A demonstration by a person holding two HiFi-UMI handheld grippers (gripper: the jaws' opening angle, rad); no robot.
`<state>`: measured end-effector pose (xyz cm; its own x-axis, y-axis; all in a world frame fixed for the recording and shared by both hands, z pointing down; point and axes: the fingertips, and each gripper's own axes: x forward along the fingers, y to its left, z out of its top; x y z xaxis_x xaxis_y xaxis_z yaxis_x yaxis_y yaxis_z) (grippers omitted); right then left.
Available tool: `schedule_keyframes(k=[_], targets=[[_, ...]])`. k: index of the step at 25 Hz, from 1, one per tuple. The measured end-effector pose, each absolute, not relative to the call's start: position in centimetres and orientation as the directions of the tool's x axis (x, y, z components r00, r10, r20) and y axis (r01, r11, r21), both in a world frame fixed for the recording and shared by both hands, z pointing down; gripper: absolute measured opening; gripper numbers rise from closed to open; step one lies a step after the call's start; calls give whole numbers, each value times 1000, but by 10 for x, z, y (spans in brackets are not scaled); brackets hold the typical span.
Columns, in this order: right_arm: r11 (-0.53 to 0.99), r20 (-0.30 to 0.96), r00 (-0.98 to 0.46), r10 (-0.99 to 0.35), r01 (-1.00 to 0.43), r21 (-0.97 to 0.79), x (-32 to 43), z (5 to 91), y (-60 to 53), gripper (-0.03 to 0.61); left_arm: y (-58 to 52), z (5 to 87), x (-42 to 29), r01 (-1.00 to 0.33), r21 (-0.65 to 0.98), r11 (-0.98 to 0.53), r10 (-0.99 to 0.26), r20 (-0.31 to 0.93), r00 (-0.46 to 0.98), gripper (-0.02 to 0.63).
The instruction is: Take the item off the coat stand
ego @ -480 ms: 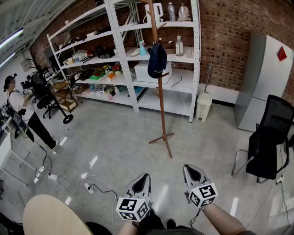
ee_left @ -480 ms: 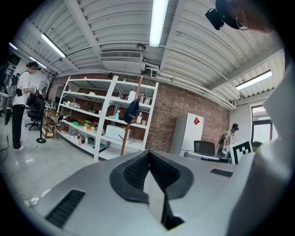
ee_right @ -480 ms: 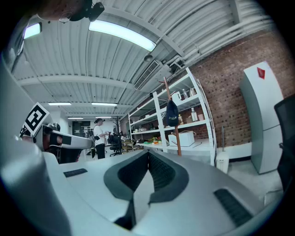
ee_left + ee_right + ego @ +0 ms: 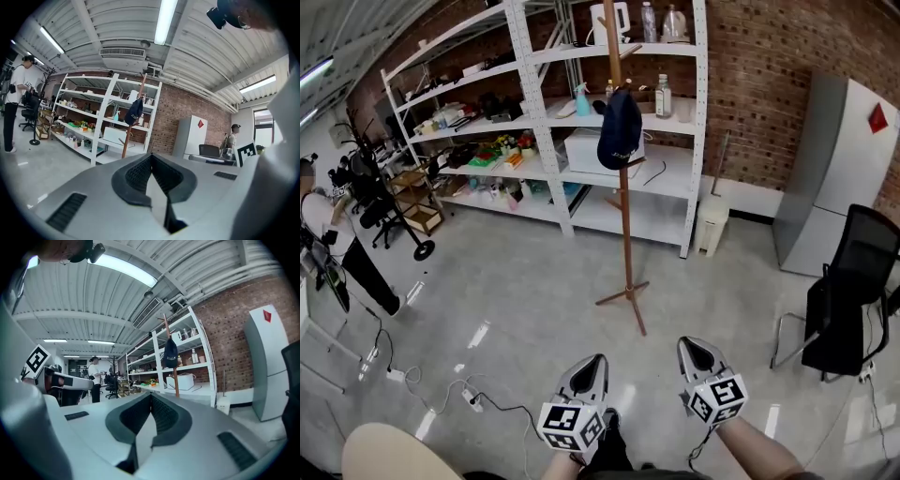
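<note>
Both pairs of jaws are pressed together with nothing between them. The left gripper [image 4: 597, 361] and right gripper [image 4: 685, 344] sit side by side at the bottom centre of the head view, well apart from the wooden coat stand [image 4: 625, 225] at mid-frame. The dark blue cap [image 4: 620, 129] hangs near its top, upper centre. Behind it, the white shelving unit [image 4: 698, 141] carries a white box [image 4: 586, 150], a spray bottle [image 4: 583, 98] and a clear bottle [image 4: 664, 96].

A dark blue cap [image 4: 620, 128] hangs high on the slim wooden coat stand [image 4: 625, 234], which stands before the white metal shelving unit [image 4: 546, 112]. Well to its right, a black office chair [image 4: 848, 300] sits before a tall grey cabinet [image 4: 830, 178].
</note>
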<state>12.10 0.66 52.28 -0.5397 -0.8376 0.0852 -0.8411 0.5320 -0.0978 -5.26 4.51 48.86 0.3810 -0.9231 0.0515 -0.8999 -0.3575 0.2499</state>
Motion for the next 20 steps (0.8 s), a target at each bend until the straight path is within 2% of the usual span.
schedule_keyframes(k=[20], targets=[[502, -1, -503, -864, -862, -69, 25, 479, -187, 5, -138, 456, -142, -883, 209, -421, -901, 17, 434, 8]])
